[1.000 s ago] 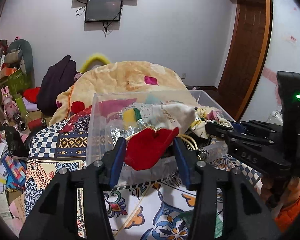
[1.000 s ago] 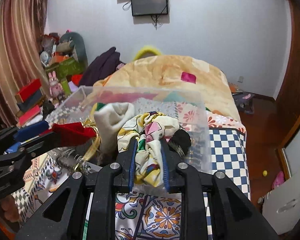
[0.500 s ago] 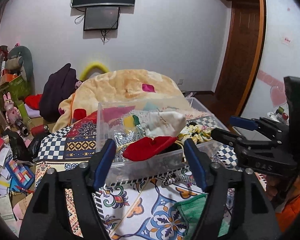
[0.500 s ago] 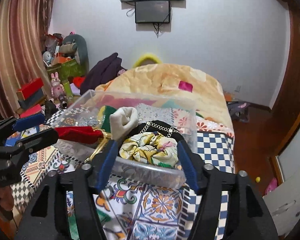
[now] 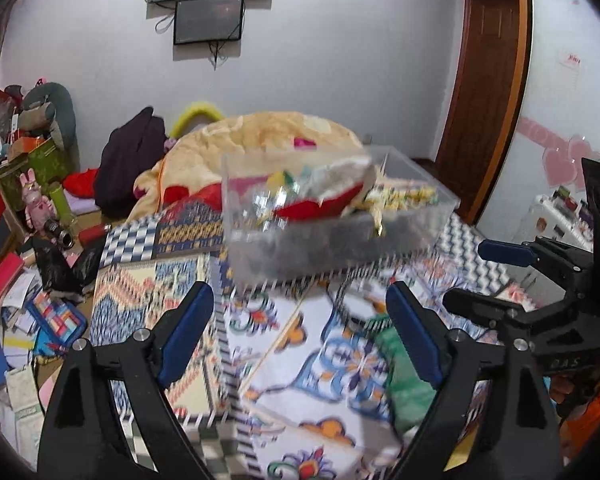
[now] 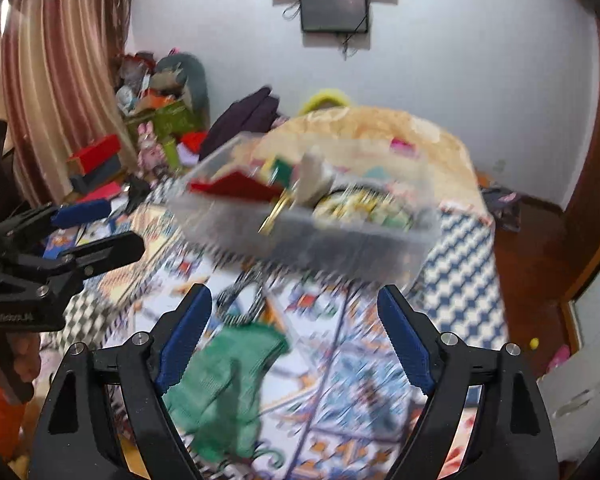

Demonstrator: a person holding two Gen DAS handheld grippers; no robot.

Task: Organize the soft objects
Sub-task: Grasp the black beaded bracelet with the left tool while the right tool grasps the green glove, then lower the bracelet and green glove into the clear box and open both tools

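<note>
A clear plastic bin (image 5: pixel 332 248) sits on the patterned bedspread and shows in the right wrist view too (image 6: pixel 308 236). In it lie a red cloth (image 5: pixel 320 206), a white sock (image 6: pixel 314 178) and a yellow floral scrunchie (image 6: pixel 360 208). A green cloth (image 6: pixel 224 384) lies on the bedspread near me, just ahead of the right gripper. My left gripper (image 5: pixel 300 332) is open and empty, well back from the bin. My right gripper (image 6: pixel 294 332) is open and empty, above the green cloth. Both views are motion-blurred.
A beige quilt (image 5: pixel 260 140) is piled behind the bin. A dark garment (image 5: pixel 128 164) lies at its left. Boxes, toys and papers clutter the floor at left (image 5: pixel 16 240). A wooden door (image 5: pixel 488 92) stands at right.
The left gripper let go of the red cloth and the right gripper let go of the floral scrunchie, both left in the bin. Both grippers opened and pulled back.
</note>
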